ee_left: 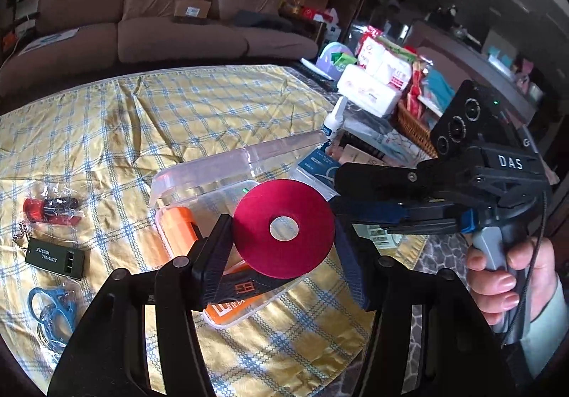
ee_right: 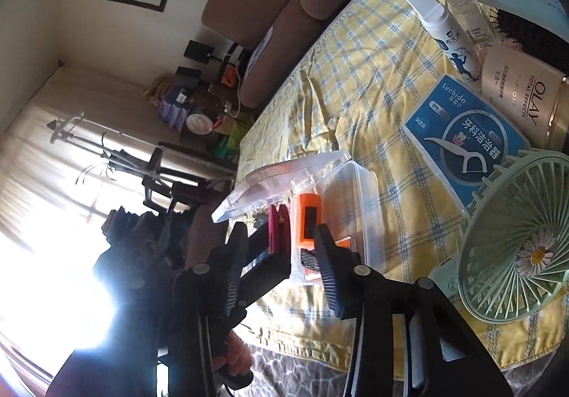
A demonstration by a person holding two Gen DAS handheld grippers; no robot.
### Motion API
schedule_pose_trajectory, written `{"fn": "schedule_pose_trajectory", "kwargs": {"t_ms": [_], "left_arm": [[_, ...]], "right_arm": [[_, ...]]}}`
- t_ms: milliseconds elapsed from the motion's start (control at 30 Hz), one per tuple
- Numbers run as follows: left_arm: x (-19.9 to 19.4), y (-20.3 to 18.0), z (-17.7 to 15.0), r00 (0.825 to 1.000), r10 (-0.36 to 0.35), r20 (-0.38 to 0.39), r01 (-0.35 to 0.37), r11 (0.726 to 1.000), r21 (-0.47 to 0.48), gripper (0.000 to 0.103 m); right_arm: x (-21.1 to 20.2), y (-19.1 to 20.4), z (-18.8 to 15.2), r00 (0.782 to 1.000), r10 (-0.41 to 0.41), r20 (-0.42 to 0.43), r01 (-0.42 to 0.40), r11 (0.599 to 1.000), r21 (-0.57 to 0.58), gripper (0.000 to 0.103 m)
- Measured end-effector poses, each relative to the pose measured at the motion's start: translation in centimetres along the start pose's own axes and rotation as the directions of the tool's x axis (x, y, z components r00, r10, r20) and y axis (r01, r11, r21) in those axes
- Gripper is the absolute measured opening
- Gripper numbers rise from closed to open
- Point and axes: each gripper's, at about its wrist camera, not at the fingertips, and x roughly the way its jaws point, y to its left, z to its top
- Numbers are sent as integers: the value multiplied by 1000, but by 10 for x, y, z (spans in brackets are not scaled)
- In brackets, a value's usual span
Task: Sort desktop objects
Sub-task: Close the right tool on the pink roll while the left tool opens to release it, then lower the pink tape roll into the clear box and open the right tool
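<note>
Sitting clamped between the left gripper jaws, red spool.

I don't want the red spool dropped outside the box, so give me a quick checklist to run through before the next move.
1. Red spool gripped by left tool: ok, pads press both rims.
2. Clear box lid up: ok, it is open.
3. Spool over the box: ok in the left wrist view.
4. Space in the box: cannot tell; an orange item already lies inside.
5. Right tool clear of the spool: ok, holding nothing, beside it.
6. Survival whistle and blue ring out of the path: ok, far side of the cloth.
</note>
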Motion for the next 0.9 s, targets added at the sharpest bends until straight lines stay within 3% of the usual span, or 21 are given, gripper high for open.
{"fn": "schedule_pose_trajectory", "kwargs": {"t_ms": [100,167,200,267,433,567,633,900], "left_arm": [[-8,-12,0,1000,-15,-6,15,996,83,54],[-11,-20,0,1000,-17,-25,20,990,140,54],[-12,-23,-1,999,0,-36,6,986,165,54],[-14,-24,-2,999,8,-44,0,983,183,55],[-24,-12,-6,1000,12,-24,-8,992,127,65],[-16,-1,-12,996,58,-61,-51,992,118,61],[-11,4,-13,995,62,-79,-54,994,99,53],[-13,13,-22,993,64,-95,-56,995,83,53]], "right_arm": [[5,0,-3,999,23,-29,-23,1000,4,41],[8,1,-5,997,67,-38,-67,998,8,16],[8,1,-6,996,81,-34,-81,997,17,12],[10,3,-8,996,85,-34,-84,996,18,12],[7,-5,-2,998,63,18,-64,996,64,10],[10,-16,6,997,44,64,-50,994,100,10],[17,-17,7,997,17,72,-24,996,91,10],[44,-1,5,984,-110,138,114,993,-24,10]]}}
